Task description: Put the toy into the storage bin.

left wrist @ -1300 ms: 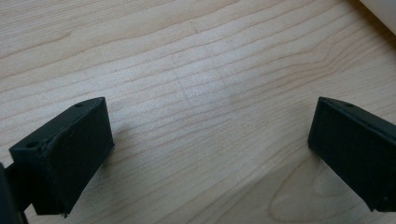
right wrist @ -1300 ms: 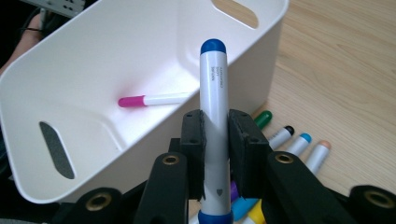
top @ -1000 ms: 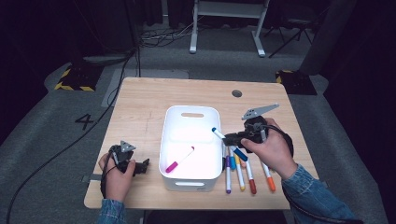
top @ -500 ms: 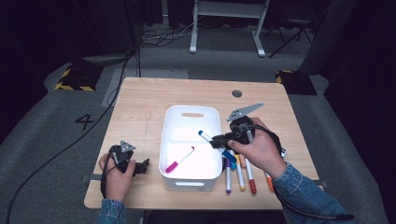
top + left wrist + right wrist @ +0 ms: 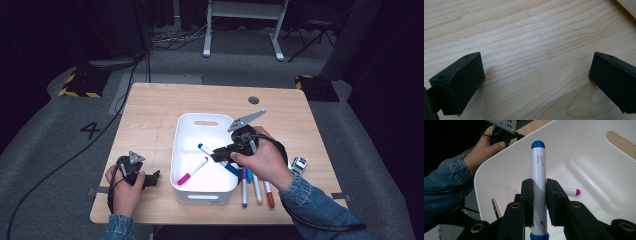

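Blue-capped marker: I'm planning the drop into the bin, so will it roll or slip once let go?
The blue-capped marker looks round and smooth, so it would probably roll on the white bin floor. It seems stiff and light. The right tongs pinch it mid-barrel, so it may pivot if loosened.

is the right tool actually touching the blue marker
Touching. In the right gripper view both pads of the right tool press flat on the blue marker's barrel, no gap on either side, holding it over the white bin.
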The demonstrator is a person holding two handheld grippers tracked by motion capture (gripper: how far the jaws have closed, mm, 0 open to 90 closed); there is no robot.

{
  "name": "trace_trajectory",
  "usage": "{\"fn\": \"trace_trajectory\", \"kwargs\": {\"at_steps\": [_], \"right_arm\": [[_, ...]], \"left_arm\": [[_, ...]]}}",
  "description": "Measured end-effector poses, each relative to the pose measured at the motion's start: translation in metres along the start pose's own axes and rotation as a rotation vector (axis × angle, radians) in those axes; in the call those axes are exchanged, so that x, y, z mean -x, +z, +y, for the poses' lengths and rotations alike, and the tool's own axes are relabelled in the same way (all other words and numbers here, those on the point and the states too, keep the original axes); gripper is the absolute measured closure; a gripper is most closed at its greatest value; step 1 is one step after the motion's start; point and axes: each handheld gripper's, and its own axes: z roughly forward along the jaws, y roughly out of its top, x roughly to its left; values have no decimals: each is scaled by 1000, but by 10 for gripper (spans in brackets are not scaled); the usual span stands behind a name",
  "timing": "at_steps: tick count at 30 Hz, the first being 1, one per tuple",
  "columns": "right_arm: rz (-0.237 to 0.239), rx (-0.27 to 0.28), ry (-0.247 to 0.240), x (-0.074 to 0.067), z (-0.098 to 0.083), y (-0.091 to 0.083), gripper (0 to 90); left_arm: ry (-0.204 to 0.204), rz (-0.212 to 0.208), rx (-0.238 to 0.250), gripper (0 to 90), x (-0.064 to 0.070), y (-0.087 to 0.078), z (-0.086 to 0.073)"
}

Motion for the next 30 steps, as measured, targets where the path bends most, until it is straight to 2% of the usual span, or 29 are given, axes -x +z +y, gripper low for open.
{"fn": "trace_trajectory", "kwargs": {"at_steps": [6,7,8,13,27,30], "right_arm": [[19,-1,-23,-5,2,7,770],[25,-13,-4,-7,2,8,770],[26,-11,-16,-6,1,9,770],[48,-26,-11,-5,-2,17,770],[52,-74,-13,-4,-8,27,770],[53,-88,-1,-5,-10,29,770]], "left_arm": [[-3,-2,-2,1,0,0,0],[-3,-4,-1,1,0,0,0],[-3,-5,-2,1,0,0,0],[-1,-3,-3,1,0,0,0],[-1,-3,-3,1,0,0,0],[-1,-4,-3,1,0,0,0]]}}
